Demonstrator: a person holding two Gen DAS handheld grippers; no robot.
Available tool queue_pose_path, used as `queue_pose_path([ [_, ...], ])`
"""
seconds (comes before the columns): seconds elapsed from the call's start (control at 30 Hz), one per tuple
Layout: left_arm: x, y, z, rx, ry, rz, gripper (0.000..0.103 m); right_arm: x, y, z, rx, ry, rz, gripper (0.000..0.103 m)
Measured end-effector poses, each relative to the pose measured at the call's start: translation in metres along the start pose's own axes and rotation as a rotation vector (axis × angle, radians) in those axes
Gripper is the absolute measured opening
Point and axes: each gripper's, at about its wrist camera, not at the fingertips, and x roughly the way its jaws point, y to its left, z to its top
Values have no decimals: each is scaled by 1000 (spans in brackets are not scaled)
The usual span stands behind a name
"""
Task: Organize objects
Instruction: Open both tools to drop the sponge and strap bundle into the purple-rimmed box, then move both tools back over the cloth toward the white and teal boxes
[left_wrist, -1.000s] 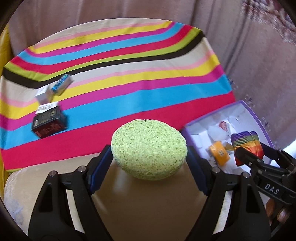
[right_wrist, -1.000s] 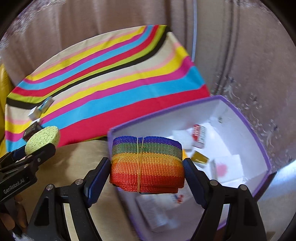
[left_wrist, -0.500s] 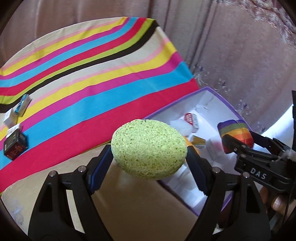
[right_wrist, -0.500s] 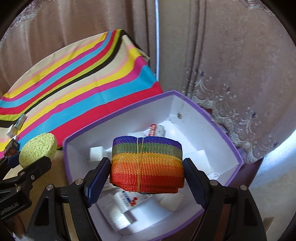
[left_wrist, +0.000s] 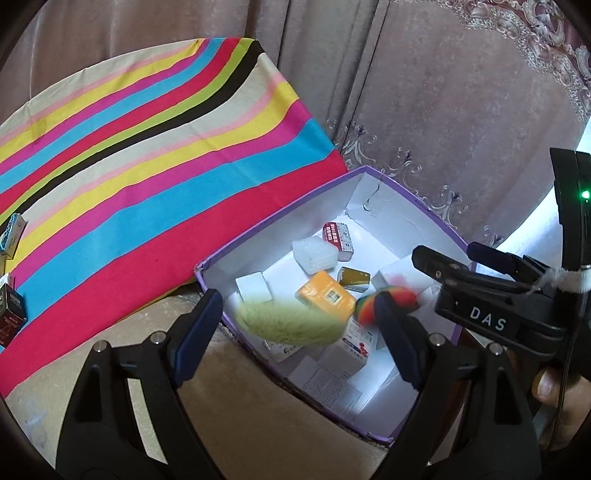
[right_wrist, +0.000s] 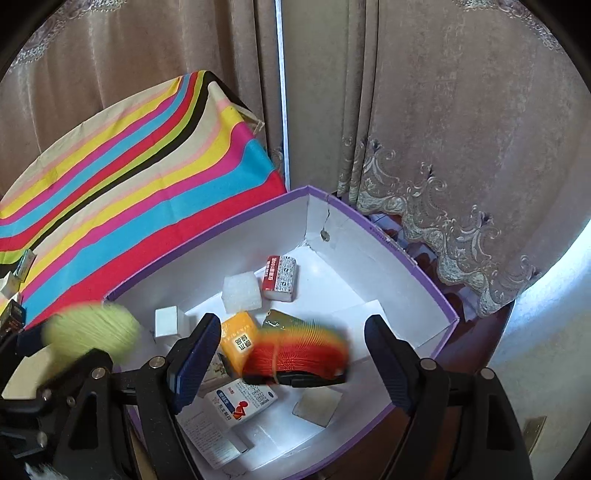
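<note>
A purple box with white walls (left_wrist: 280, 221) (right_wrist: 369, 243) holds several small packets. My left gripper (left_wrist: 299, 328) is open; the green round sponge (left_wrist: 291, 323) is blurred, falling free below its jaws into the box; it also shows in the right wrist view (right_wrist: 92, 332). My right gripper (right_wrist: 291, 350) is open; the rainbow webbing roll (right_wrist: 299, 350) is blurred, dropping between its jaws over the box, and shows in the left wrist view (left_wrist: 384, 301).
A striped cloth (left_wrist: 129, 147) covers the table left of the box, with small boxes (left_wrist: 11, 314) at its left edge. An orange packet (left_wrist: 325, 299), red-white packet (right_wrist: 280, 277) and white foam block (right_wrist: 242, 293) lie inside. Curtains hang behind.
Both grippers moved right over the box and opened. The sponge and the rainbow roll left their jaws and are falling into the box.
</note>
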Motion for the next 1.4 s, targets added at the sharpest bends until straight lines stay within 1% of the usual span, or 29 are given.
queue_pose_path([
  [0.13,-1,6,0,-31,-1,-9,87,1,4,0,-10,3,1,82],
  [0.3,-5,17,-1,-83,-11,-10,87,2,8,0,-20,12,22,82],
  [0.5,-13,39,-4,-186,-36,-10,87,0,23,1,-52,8,48,82],
  [0.7,-22,64,-6,-266,-54,15,87,-7,54,0,-130,-5,74,82],
  [0.9,-41,95,-9,-332,-90,33,87,-13,82,-3,-188,-9,132,82],
  [1.1,-67,139,-15,-423,-141,92,87,-15,106,-6,-233,-1,171,82],
  [1.23,-80,171,-22,-487,-150,120,87,-12,120,-9,-253,15,174,82],
  [1.4,-96,205,-27,-523,-166,173,87,-10,140,-10,-283,27,189,82],
])
